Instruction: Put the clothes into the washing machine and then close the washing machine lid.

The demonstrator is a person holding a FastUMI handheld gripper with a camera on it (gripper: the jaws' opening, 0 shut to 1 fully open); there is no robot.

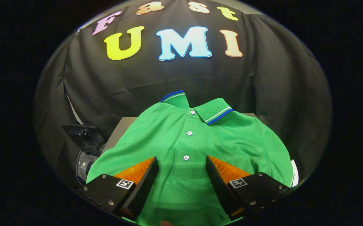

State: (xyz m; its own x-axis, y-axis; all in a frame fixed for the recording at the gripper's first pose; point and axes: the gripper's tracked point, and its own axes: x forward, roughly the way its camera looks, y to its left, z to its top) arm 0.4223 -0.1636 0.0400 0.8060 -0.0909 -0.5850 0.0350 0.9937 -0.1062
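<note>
A green polo shirt [181, 141] with a blue-and-white striped collar lies spread flat on a table, its button placket running straight between my fingers. My gripper [182, 163] hovers over the shirt's chest, open, the fingers wide apart on either side of the placket and nothing pressed between them. To the left of the shirt, beside the left finger, stands a small washing machine [84, 157] with its dark lid [82, 135] raised. The shirt's hem is hidden below the fingers.
The grey table [122, 125] shows at the shirt's far left shoulder, close to the black cloth wall behind. A white edge [295, 172] peeks out beyond the shirt's right sleeve.
</note>
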